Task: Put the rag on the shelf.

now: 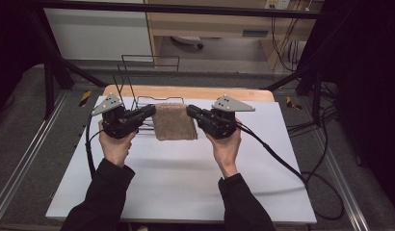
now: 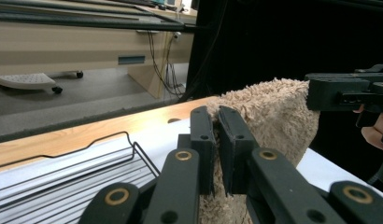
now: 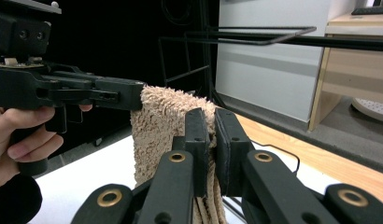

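Hanging between the 2 grippers, a folded beige towel (image 1: 174,121) is held off the table (image 1: 176,187) near its far edge, roughly midway between the left and right sides. The left gripper (image 1: 151,110) has its jaws nearly closed and pinches the towel's left end; in the left gripper view the 2 black jaws stand close together with the shaggy fabric (image 2: 269,116) squeezed in the narrow gap and spilling out below them. The right gripper (image 1: 190,110) does the same at the towel's right end, its jaws also nearly closed on the cloth; in the right gripper view the layered edge of the towel (image 3: 166,126) runs down between the jaws, with several folds showing at the bottom. Each gripper view also shows the other gripper farther off, clamped on the opposite end of the towel's upper edge, so the cloth's top edge spans from one to the other and the rest drapes down. In the high view both grippers point inward toward each other, each carrying a grey three-cornered plate on top, with a cable trailing off toward the table's sides. A black wire rack (image 1: 138,91) stands at the table's far-left area, just behind and beside the left gripper, its upright loops rising past the far wooden edge (image 1: 186,91); its base wires lie flat on the white surface just beside the towel's left side.
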Tool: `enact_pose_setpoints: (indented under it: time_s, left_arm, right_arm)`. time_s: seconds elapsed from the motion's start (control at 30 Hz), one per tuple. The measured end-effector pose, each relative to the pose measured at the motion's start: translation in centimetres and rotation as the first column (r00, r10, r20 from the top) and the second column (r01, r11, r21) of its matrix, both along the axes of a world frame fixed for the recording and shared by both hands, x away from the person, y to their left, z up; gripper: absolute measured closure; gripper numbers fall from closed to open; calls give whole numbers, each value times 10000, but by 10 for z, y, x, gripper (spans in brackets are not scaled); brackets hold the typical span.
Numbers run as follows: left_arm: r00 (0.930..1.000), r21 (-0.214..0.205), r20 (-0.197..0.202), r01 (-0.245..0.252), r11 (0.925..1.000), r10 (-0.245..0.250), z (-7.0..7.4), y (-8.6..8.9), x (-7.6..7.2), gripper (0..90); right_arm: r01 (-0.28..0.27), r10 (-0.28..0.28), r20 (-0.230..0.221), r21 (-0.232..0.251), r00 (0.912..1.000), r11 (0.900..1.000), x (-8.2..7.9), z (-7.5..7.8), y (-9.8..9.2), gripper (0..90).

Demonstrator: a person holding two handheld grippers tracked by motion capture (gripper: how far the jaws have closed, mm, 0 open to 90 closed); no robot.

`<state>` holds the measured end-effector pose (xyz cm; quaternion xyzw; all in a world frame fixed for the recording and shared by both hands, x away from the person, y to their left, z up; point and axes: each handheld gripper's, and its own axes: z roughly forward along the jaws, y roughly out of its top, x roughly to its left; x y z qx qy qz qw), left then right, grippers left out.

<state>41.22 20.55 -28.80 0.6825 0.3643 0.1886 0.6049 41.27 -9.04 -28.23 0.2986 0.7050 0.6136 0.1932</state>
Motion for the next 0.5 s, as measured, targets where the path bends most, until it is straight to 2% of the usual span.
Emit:
enact_pose_setpoints:
  time_s: [0.37,0.5]
  left_arm:
    - [9977,-281,549,-382,9989,397,12,9,-1,843]
    - [9972,-272,601,-422,9987,437,16,13,-1,843]
  right_arm:
    - [16,-24,428,177,9991,9998,5,14,12,847]
    - [5,-16,511,218,9987,9998,7,19,16,847]
